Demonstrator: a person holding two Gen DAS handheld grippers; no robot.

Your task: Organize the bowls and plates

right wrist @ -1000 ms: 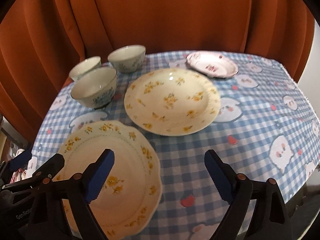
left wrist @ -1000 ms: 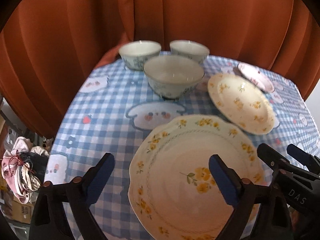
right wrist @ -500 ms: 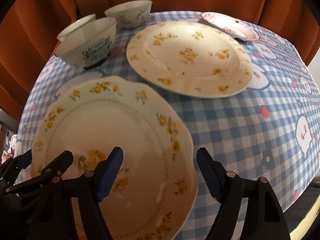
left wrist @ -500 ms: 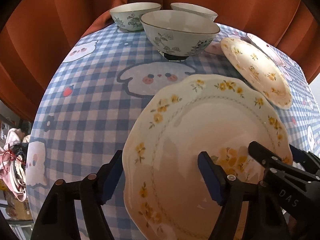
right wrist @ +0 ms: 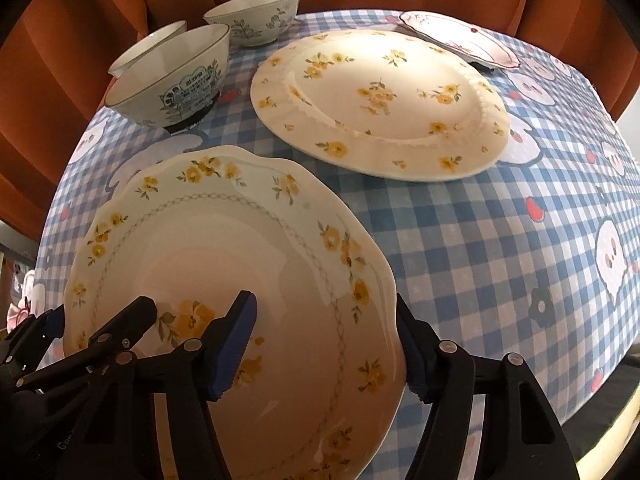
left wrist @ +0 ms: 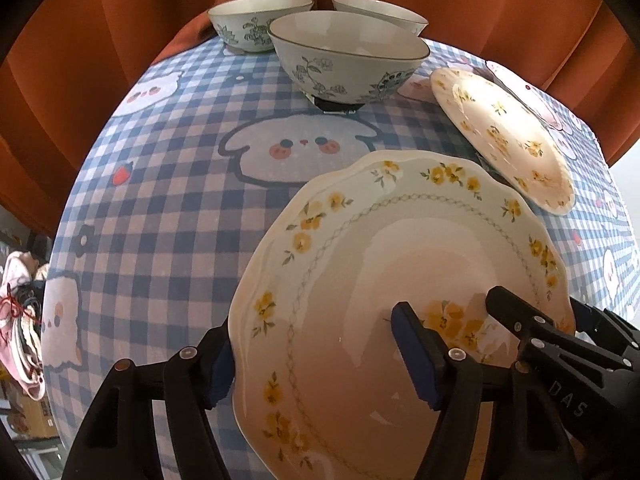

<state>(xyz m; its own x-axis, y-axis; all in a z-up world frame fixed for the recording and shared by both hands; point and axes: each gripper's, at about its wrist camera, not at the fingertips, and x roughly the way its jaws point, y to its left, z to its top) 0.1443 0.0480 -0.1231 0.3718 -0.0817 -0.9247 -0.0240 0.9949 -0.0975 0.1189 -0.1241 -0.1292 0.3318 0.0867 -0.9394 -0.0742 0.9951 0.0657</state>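
The scalloped plate [left wrist: 360, 280] lies on the checked tablecloth [left wrist: 168, 208], nearest the viewer. Both grippers straddle its rim from opposite sides. The left gripper [left wrist: 324, 360] and right gripper [right wrist: 324, 344] have just been closing, each with one finger over the plate and one outside its edge, likely for a shared lift. Whether the pads press yet, I cannot tell. Beyond it sit the round floral plate [right wrist: 380, 100] and three bowls [left wrist: 344, 60].

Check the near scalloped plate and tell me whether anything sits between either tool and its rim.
Nothing visible does. The left tool straddles the scalloped plate's left rim, the right tool its right rim, each with one finger over the plate and one outside. Their jaws have just been closing. The tablecloth beside it is bare.
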